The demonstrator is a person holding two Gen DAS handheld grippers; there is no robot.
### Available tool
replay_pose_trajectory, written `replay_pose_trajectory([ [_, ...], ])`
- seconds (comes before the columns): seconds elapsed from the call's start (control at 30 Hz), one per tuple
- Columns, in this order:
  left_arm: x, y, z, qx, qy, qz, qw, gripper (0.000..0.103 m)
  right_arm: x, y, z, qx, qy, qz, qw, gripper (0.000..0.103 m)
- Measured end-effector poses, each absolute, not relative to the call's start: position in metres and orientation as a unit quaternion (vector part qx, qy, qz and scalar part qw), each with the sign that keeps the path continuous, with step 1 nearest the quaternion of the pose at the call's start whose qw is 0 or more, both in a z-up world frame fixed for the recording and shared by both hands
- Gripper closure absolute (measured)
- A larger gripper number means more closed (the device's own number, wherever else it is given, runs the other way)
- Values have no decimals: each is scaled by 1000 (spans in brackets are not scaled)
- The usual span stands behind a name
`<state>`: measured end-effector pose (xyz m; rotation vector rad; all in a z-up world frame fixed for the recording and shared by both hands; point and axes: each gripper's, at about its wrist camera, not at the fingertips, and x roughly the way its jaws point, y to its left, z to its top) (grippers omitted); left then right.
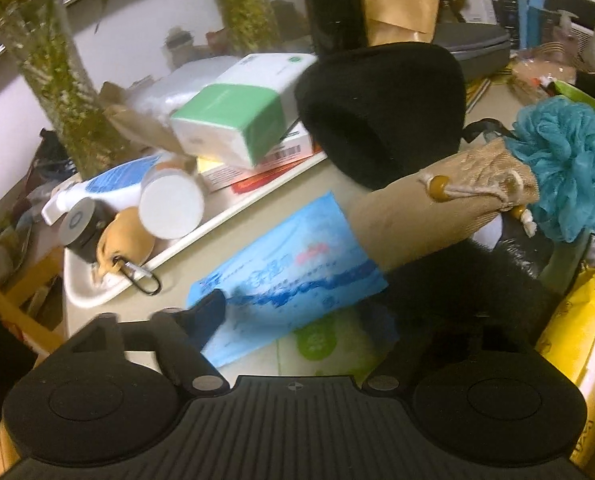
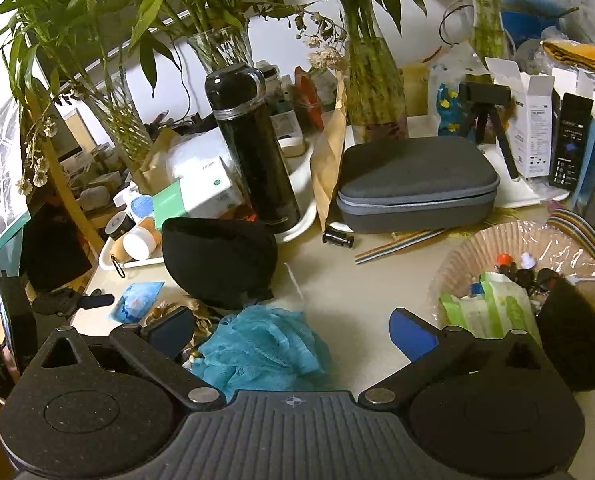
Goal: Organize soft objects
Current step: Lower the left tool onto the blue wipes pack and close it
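Note:
A blue tissue pack (image 1: pixel 289 272) lies slanted between the fingers of my left gripper (image 1: pixel 297 316). The left fingertip (image 1: pixel 209 312) presses its left edge; the right finger is mostly hidden against a black furry item (image 1: pixel 477 276) at the pack's other edge. A tan drawstring pouch (image 1: pixel 437 208) overlaps the pack's far corner. Beyond are a black knit hat (image 1: pixel 381 116) and a teal bath pouf (image 1: pixel 569 168). My right gripper (image 2: pixel 291 332) stands open over the table with the pouf (image 2: pixel 257 344) by its left finger. The hat (image 2: pixel 217 260) sits just past it.
A white tray (image 1: pixel 97 300) of bottles and a green-white tissue box (image 1: pixel 233 120) sits on the left. A green-white wipes pack (image 1: pixel 329 344) lies under the blue pack, a yellow pack (image 1: pixel 585 344) at right. A paper-lined basket (image 2: pixel 477 248), black flask (image 2: pixel 253 144) and grey case (image 2: pixel 417 184) stand ahead.

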<state>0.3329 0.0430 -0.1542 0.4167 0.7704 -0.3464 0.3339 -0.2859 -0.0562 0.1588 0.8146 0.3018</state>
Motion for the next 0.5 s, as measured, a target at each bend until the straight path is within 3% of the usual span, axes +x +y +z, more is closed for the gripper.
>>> replay_pose_trajectory([
  [0.2,326,40,-150,214,351,-176,895,67,332,-283,-54,72,389,151,906,0],
  [0.5,325,53,-126,171,329,-145,917,83,329,-281,-51,65,378,154,911,0],
])
